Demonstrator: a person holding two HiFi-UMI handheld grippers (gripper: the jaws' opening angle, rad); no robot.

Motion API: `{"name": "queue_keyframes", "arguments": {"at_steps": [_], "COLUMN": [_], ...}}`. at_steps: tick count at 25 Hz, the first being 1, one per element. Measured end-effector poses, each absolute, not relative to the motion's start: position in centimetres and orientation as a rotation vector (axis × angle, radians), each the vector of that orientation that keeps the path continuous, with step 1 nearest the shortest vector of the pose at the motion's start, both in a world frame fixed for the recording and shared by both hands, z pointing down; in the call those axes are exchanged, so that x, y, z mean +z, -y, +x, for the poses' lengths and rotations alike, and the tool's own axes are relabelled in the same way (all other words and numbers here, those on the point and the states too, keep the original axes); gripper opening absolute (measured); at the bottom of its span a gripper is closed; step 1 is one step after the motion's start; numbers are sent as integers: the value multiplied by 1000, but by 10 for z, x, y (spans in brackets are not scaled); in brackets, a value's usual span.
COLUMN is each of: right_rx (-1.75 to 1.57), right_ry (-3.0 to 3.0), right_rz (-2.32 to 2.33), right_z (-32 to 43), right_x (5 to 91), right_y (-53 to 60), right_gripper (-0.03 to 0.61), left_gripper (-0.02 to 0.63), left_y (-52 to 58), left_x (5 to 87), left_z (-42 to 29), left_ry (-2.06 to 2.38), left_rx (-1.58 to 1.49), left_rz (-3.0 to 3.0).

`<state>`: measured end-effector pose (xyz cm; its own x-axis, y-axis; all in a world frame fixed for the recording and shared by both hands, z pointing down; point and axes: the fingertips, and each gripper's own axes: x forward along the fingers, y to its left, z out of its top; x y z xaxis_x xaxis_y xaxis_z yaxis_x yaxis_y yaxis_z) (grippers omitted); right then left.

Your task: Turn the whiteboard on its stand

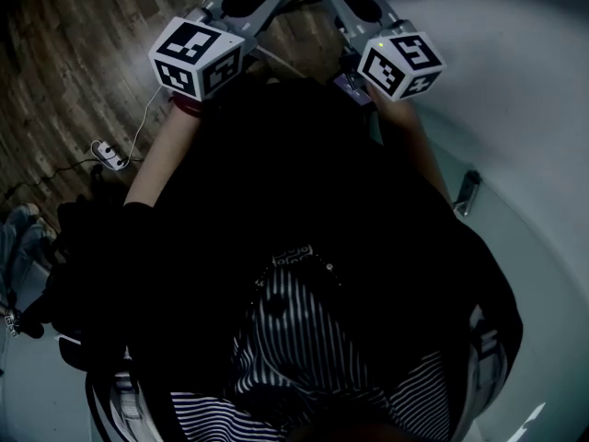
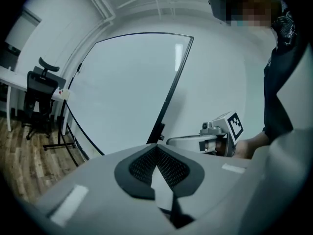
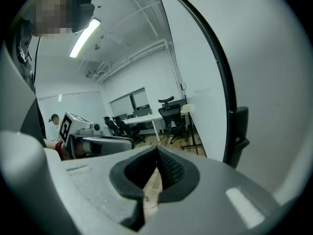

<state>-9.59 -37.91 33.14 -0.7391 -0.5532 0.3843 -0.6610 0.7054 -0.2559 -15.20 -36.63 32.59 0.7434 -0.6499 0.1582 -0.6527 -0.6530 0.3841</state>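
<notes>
We start at the left hand-held gripper [image 2: 157, 150]. Its dark ribbed pads meet at the tip with nothing between them, so it is closed and empty. The right hand-held gripper [image 3: 156, 153] is the same, pads pressed together and carrying nothing. The two are raised side by side in front of the person, and each shows in the other's view, just beside it.

Just past the tips comes the whiteboard [image 2: 129, 87], big, pale and blank. It is upright on its stand and fills the space ahead of the left hand-held gripper. Its thin black frame [image 2: 172, 89] runs up as the near side edge, and the right hand-held gripper sits close to that same edge. There we also pick out a black bracket [image 3: 238, 131] on the frame. We take this for the pivot fitting that lets the board swing, though we cannot be sure of that.

Why are both held closed here? Our read is that they are lined up on the edge before any contact, since neither pad touches the frame yet. A shut tip can nudge a board round, but gripping the frame would call for the jaws to part first.

Further out there is a wooden floor [image 1: 64, 53] and a black office chair [image 2: 40, 94] at a white table [image 2: 7, 77]. All of it is well apart from the board, so there looks to be room to swing it.
</notes>
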Motion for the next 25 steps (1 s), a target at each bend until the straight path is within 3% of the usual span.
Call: {"name": "queue_keyframes", "arguments": {"at_steps": [14,25], "right_rx": [513,583], "right_ry": [2403,2423], "right_rz": [1499,1481], "right_z": [-18,33], "right_x": [299,339], "right_y": [397,462], "right_gripper": [4,150], "left_gripper": [-2,-2], "left_y": [397,440], "left_x": [319,344], "left_z": [-126,-81], "left_ry": [700,723], "left_rx": [92,144], "left_rz": [2675,2640]}}
